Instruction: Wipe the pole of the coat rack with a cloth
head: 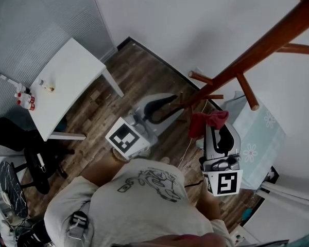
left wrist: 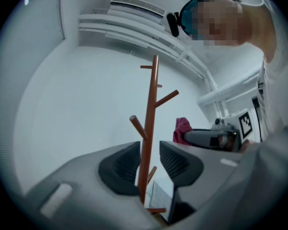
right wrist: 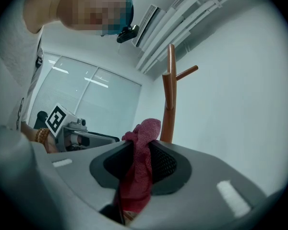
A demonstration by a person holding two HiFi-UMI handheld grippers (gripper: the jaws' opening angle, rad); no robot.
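Observation:
The brown coat rack pole (head: 257,45) slants from the upper right down to the middle of the head view. My left gripper (head: 172,106) meets it low down. In the left gripper view the pole (left wrist: 152,99) stands upright between the ribbed pads (left wrist: 122,169), which close on it from both sides; this gripper (left wrist: 148,159) is shut on the pole. A red cloth (head: 208,121) hangs bunched in my right gripper (head: 217,130), just right of the pole. Seen from the right gripper, the cloth (right wrist: 146,128) is pinched between the shut jaws of that gripper (right wrist: 140,164), and the pole (right wrist: 170,99) rises just behind.
Short pegs (head: 247,92) stick out of the pole at several heights. A light blue flowered box (head: 260,138) stands by the wall behind the rack. A white table (head: 67,81) with small bottles (head: 24,99) and a black chair (head: 36,163) stand at the left on the wooden floor.

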